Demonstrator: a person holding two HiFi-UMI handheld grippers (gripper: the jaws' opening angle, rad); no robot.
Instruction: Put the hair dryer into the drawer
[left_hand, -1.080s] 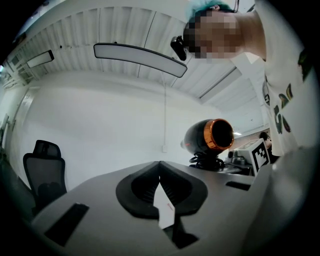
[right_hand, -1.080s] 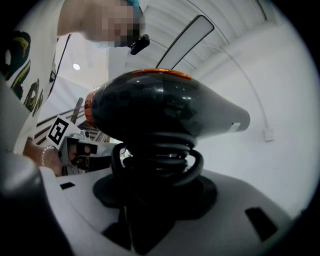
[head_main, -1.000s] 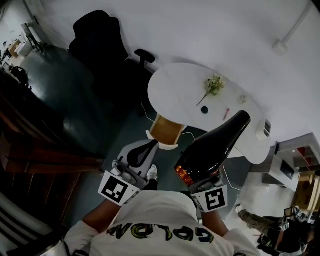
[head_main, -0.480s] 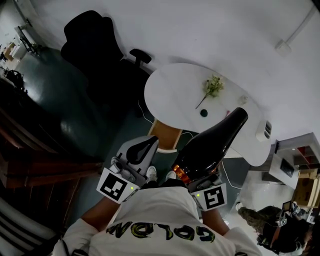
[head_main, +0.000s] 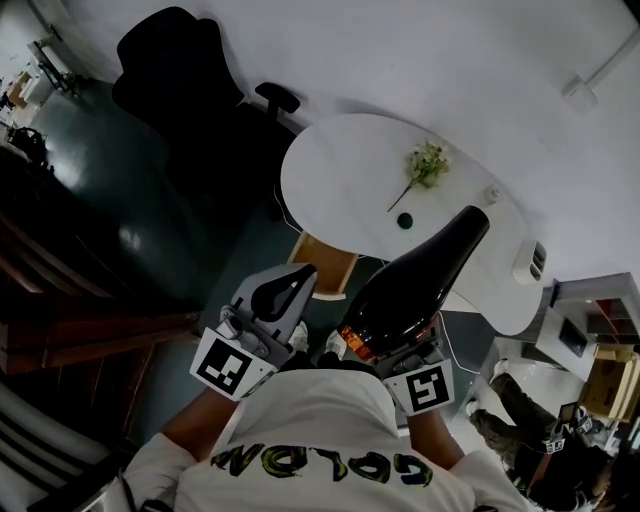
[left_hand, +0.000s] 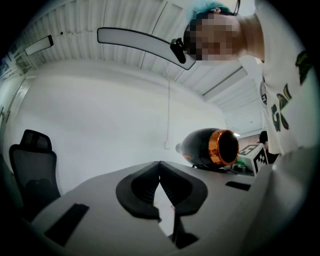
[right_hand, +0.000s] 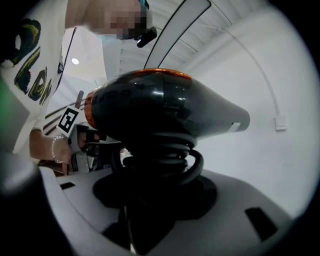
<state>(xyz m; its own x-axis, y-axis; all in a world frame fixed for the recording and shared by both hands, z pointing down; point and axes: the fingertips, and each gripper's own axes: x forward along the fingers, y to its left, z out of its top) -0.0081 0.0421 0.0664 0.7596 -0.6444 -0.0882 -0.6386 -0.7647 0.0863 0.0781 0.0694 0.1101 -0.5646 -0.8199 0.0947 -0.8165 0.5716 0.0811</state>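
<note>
The hair dryer (head_main: 418, 285) is pinched by its cord-wrapped handle in the right gripper (right_hand: 152, 200). Its narrow end is aimed toward 1 o'clock over the white table (head_main: 340, 170), presumably for carrying. At its 9 o'clock, the left gripper (left_hand: 159, 170) is pressed together and empty, judged free for opening the drawer, which cannot be identified.

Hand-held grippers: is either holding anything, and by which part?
The right hand-held gripper holds the hair dryer by its cord-wrapped handle; the left hand-held gripper is shut on nothing.
</note>
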